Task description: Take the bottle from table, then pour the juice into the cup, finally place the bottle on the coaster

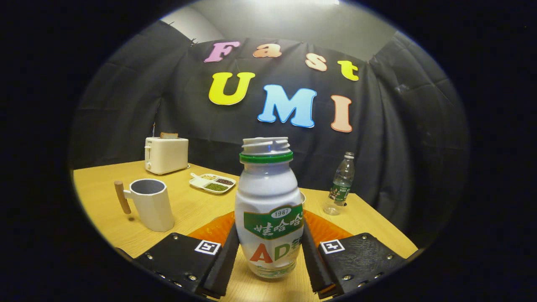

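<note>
- The gripper has its two fingers pinching the bottle between them, one pad flat on each side of its lower body; the bottle stands upright, and its base looks to be on or just above the table, which of the two cannot be told.
- The bottle is a white, waisted plastic one with a green collar ring and an uncapped threaded neck; a glossy printed label wraps its middle; the thin wall would likely give a little under a hard squeeze.
- Just behind the bottle lies the coaster, flat, orange and matt, showing on both sides of it.
- Beyond the fingers, off to one side, stands the cup: pale, faceted, matt, with a wooden peg handle; its dark inside shows no juice.
- Judged from this, the take is at the grasp stage; the pour and the setting-down on the coaster are both left.
- Farther back on the smooth wooden top sit a divided dish of grains, a cream toaster, and a clear water bottle.
</note>
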Motion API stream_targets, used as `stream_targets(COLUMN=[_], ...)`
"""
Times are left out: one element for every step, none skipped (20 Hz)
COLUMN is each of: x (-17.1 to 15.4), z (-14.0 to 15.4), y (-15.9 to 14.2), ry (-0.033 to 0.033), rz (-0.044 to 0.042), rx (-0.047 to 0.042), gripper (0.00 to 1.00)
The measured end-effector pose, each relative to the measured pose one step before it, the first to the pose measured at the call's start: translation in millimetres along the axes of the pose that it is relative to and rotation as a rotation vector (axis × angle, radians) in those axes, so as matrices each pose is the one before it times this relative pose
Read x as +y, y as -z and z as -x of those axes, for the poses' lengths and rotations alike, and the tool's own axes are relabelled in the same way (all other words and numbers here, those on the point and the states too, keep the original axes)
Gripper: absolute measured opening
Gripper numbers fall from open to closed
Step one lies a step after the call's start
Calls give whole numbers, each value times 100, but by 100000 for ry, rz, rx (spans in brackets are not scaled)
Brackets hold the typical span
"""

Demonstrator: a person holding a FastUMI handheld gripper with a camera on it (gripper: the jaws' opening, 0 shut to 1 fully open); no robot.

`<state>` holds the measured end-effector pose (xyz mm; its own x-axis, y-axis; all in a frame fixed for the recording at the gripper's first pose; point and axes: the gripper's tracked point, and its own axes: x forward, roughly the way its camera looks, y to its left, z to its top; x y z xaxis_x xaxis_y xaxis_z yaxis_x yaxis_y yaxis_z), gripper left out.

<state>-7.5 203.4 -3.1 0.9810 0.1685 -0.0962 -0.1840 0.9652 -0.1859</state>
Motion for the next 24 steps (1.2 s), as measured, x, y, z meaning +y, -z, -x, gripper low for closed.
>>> stream_targets(x=[330,380,274,225,227,396,322,482,537,473,534,408,368,269,283,340,301,81,45,105,79,165,95,195], z=[-19,-63,-154,-153,-154,-325,-304,-258,-242,-314,-264,-134,-177,-138,-105,-16,-214,-331,-139,-198,-104,-240,-76,-164], y=[-222,-128,-215,-173,-266,-144,-41,-19,-86,-43,-131,-56,-110,31,-57,-81,-217,-17,-174,-81,-151,27,-18,84], ry=[-1048,-1088,-876,-545,-552,-940,-695,-1047,-1174,-1132,-1010,-792,-604,-482,-537,-862,-821,-299,-138,-183,-90,30,-18,-141], rz=[2061,1889,2084,2189,2233,2258,1976,1738,1638,1682,1987,2242,2451,2302,2040,1614,1364,1477,1311,1371,1727,2133,2178,2197], rx=[37,226,545,198,-71,224,631,557,686,558,368,268,350,436,276,-191,-13,474,291,304,445,616,456,506], gripper=[72,72,72,72,72,72,72,72,72,72,72,72,72,72,72,72,72,72,72,72,72,72,72,72])
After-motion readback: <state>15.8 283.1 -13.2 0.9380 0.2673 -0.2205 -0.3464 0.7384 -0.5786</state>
